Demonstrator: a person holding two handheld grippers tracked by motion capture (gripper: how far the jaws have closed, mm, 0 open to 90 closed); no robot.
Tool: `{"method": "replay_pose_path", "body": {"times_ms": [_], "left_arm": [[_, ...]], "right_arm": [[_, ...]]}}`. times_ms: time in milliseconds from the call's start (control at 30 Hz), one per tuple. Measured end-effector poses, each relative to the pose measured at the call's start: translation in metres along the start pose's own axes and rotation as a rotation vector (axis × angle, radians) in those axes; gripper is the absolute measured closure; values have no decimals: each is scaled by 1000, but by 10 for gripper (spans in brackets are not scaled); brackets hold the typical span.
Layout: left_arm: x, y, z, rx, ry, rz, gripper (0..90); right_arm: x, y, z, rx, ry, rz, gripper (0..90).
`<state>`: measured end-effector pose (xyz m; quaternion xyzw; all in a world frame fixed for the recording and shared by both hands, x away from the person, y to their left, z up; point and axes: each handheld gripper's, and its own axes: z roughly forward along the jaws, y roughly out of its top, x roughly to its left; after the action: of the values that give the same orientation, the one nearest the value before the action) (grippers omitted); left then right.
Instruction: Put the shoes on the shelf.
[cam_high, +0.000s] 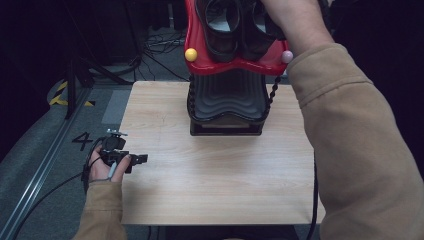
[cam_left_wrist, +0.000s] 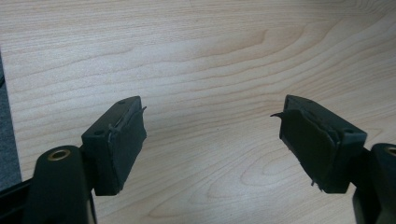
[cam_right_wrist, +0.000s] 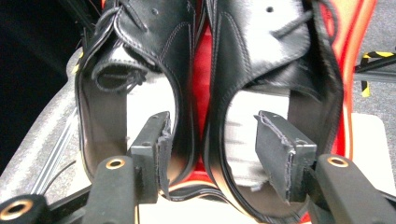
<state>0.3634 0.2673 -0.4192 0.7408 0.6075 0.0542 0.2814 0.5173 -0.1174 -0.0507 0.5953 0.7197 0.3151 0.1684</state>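
Observation:
Two black leather shoes (cam_high: 220, 30) stand side by side on the red top shelf (cam_high: 200, 62) of a shoe rack at the table's far edge. In the right gripper view, my right gripper (cam_right_wrist: 212, 140) is open just behind their heels. One jaw sits over the left shoe (cam_right_wrist: 140, 42) opening and the other over the right shoe (cam_right_wrist: 261, 46) opening, with the shoes' adjoining walls between them. Neither pad presses on leather. My left gripper (cam_high: 142, 159) rests at the table's left edge, and its jaws (cam_left_wrist: 210, 126) stand wide open over bare wood.
A black ribbed lower shelf (cam_high: 227, 97) sits under the red one. A yellow knob (cam_high: 190, 54) and a pink knob (cam_high: 287, 56) cap the red shelf's front corners. The wooden table (cam_high: 215, 170) extends in front of the rack. Cables and a stand (cam_high: 72, 85) lie on the floor to the left.

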Motion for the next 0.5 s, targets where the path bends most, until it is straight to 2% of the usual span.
{"method": "replay_pose_path", "body": {"times_ms": [100,267,333,500], "left_arm": [[-1,0,0,-1,-2,-8,230],[-2,0,0,3,5,4,230],[-2,0,0,4,4,-2,230],[-3,0,0,10,12,5,231]], "right_arm": [[-7,-5,-11,-5,5,-14,461],[-24,-19,-35,-9,13,-49,458],[-26,-21,-37,-8,15,-52,457],[-44,-34,-56,-8,25,-73,452]]}}
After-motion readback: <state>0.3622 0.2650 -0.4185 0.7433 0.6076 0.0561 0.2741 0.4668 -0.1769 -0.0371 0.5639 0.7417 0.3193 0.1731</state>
